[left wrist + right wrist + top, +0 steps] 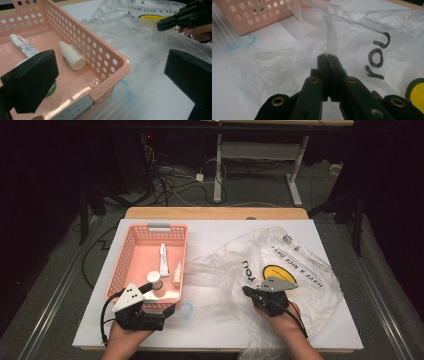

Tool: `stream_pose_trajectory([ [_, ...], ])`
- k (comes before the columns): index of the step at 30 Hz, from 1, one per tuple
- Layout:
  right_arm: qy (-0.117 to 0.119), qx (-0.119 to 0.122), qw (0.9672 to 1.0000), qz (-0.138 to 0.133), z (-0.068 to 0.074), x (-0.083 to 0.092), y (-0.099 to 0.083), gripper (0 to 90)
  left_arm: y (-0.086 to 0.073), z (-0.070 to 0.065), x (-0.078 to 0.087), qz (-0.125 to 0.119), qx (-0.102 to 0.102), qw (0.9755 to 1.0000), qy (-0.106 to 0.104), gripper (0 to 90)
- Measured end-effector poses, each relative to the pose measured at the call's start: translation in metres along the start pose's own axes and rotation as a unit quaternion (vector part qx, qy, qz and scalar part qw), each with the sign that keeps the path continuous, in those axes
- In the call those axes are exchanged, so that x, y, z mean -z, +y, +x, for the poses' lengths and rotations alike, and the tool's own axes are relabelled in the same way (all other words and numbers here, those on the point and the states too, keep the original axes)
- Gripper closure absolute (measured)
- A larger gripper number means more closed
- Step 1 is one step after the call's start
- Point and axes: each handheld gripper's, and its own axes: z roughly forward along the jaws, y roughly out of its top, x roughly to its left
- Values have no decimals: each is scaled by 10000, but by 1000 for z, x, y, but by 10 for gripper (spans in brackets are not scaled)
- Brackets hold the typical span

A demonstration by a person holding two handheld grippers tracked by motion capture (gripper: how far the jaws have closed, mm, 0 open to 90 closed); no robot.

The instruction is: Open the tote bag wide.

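High view: a clear plastic bag (280,265) with a yellow smiley face is spread out on the right half of the white surface (220,330). Its near edge is pinched by the right tool (248,292), which is held low over the bag. A pink basket (125,255) is seen on the left, with a tube (164,260), a small white bottle (177,274) and a round jar (155,279) inside. The left tool (162,306) is held at the near edge of the basket.

Left gripper view: the left tool (110,72) is wide open, with nothing gripped. One jaw is inside the basket (110,60) and the other is outside, over the surface.

Right gripper view: the right tool (328,60) is closed tight on a thin fold of the bag (352,32), which is pulled up from between the tips.
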Motion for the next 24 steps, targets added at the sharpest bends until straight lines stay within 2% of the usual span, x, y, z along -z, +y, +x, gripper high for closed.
stream_pose_trajectory([
  [5, -136, -61, 9995, -269, -9, 9, 7, 900, 0, 1, 0, -17, 21, 10000, -3, 0],
  [7, -242, -104, 9988, -422, -17, 14, 12, 900, 0, 1, 0, -33, 36, 10000, -5, 0],
  [11, -316, -130, 9979, -554, -24, 18, 17, 900, 1, 2, 0, -62, 63, 10000, -1, 0],
  [19, -392, -105, 9958, -823, -25, 27, 30, 900, 2, 3, -2, -130, 148, 9998, -34, 0],
  [24, -442, -52, 9932, -1076, -23, 36, 38, 900, 3, 6, -1, -186, 177, 9997, -27, 0],
])
